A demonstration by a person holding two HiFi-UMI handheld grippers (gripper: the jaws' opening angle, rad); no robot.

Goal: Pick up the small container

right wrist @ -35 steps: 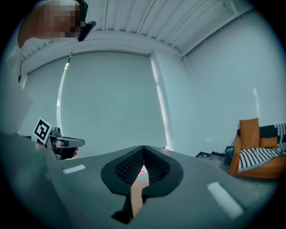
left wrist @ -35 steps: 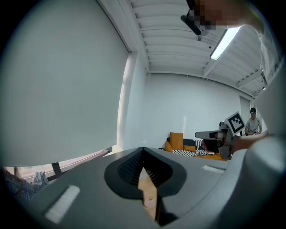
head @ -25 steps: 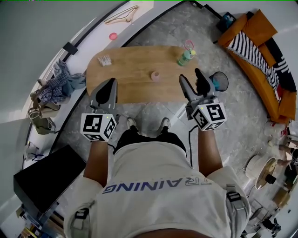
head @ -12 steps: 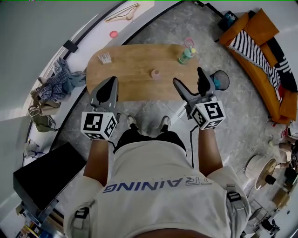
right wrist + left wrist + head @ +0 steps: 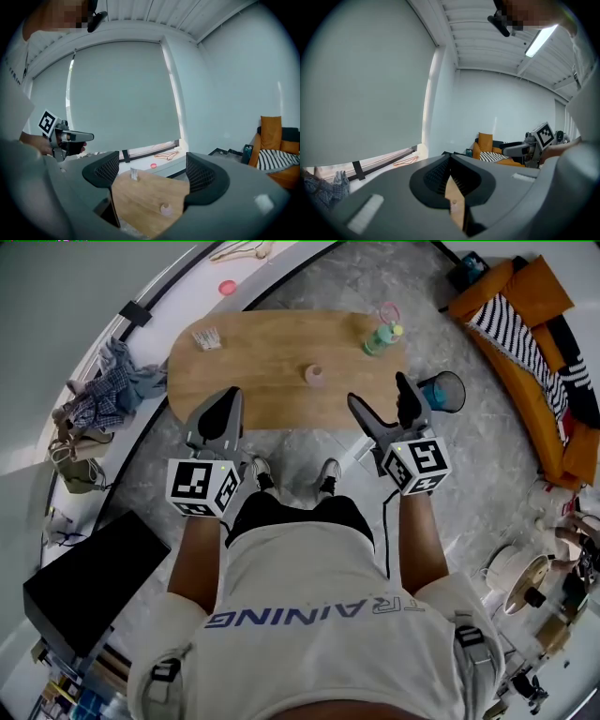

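The left gripper (image 5: 228, 401) has its fingers (image 5: 436, 176) pressed together tip to tip, with nothing caught in them. Only a thin sliver of the table (image 5: 262, 357) shows below the point where they meet. The right gripper (image 5: 382, 399) has its fingers (image 5: 205, 174) spread wide. They have just been opening, and no thing sits between the pads.

The container (image 5: 316, 376), small and pink, stands upright on the table. It is ahead of both grippers and touched by neither, nearer the right one, ahead and to the left of its left finger. In the right gripper view it shows through the gap between the spread fingers, low down and closer to the right finger, but well beyond the tips.

A green bottle (image 5: 379, 337) stands on the table straight ahead of the right fingers, near the far edge. A small clear item (image 5: 208, 338) sits near the far left edge, well ahead of the left fingers. A blue bin (image 5: 441, 392) stands on the floor just to the right of the right finger. An orange sofa (image 5: 525, 329) lies further out on that side.
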